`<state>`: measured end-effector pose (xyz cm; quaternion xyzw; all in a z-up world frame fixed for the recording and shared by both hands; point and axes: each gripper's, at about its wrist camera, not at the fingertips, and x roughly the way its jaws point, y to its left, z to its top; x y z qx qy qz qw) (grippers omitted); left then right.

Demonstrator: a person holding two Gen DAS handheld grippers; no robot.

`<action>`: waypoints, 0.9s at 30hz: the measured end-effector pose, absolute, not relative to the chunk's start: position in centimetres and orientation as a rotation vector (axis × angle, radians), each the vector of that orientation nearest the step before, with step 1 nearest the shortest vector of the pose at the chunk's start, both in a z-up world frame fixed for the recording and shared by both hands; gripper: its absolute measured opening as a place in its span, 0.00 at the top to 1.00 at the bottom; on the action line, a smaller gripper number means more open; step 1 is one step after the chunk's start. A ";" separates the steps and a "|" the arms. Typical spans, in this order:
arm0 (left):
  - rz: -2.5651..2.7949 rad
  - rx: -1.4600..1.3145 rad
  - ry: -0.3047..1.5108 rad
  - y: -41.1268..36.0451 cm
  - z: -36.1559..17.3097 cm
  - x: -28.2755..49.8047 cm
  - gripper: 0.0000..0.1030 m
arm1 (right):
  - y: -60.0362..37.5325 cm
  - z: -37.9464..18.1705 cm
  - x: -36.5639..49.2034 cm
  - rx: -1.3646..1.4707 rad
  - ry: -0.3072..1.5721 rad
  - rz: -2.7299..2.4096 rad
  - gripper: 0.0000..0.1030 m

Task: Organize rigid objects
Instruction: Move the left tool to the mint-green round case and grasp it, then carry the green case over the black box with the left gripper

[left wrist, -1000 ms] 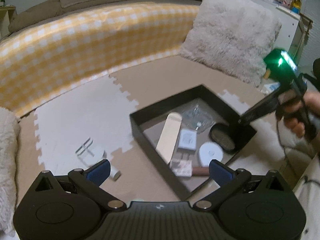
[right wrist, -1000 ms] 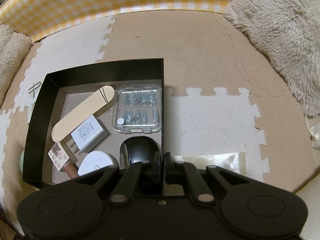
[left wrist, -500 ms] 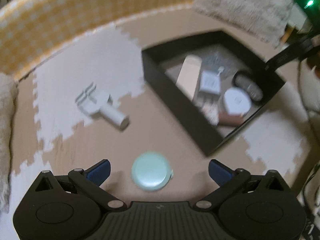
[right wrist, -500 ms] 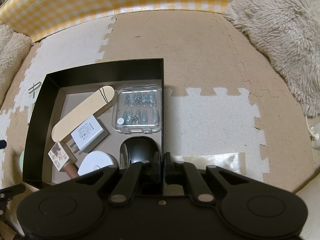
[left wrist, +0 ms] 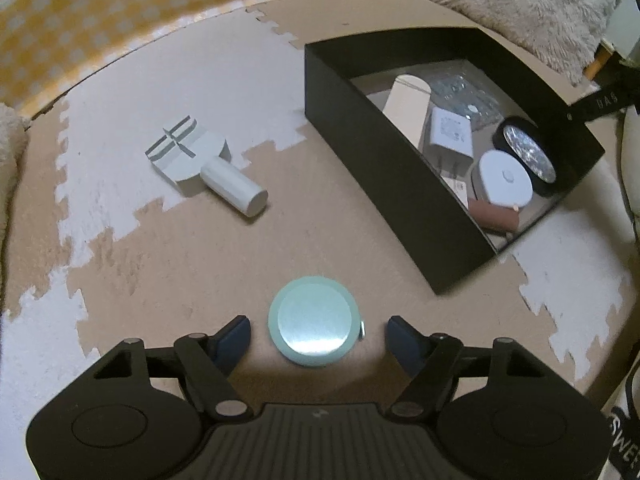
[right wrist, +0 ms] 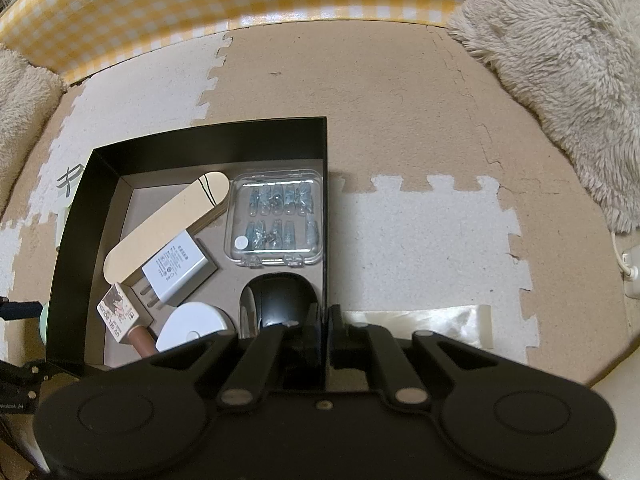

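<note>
Item: mint round case (left wrist: 313, 321), on the near floor mat left of the black box (left wrist: 404, 184).
- Left gripper (left wrist: 318, 338): jaws closing, case between the pads, gaps remaining; centre it and squeeze evenly at its rim. A second ago the jaws stood wider and higher.
- Right gripper (right wrist: 325, 322): clamped on the box wall, unchanged.
</note>
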<state>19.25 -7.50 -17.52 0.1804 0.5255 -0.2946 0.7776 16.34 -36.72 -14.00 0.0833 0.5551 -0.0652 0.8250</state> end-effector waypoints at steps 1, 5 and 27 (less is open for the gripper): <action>-0.635 0.383 1.136 -7.5 -17.5 19.4 0.33 | -36.7 -14.0 16.3 0.177 1.180 -0.138 0.96; -0.629 0.377 1.131 -7.4 -17.7 19.7 0.47 | -36.7 -14.0 16.3 0.178 1.180 -0.138 0.96; -0.649 0.277 0.990 -7.5 -13.2 19.4 0.49 | -36.7 -14.0 16.4 0.176 1.181 -0.139 0.96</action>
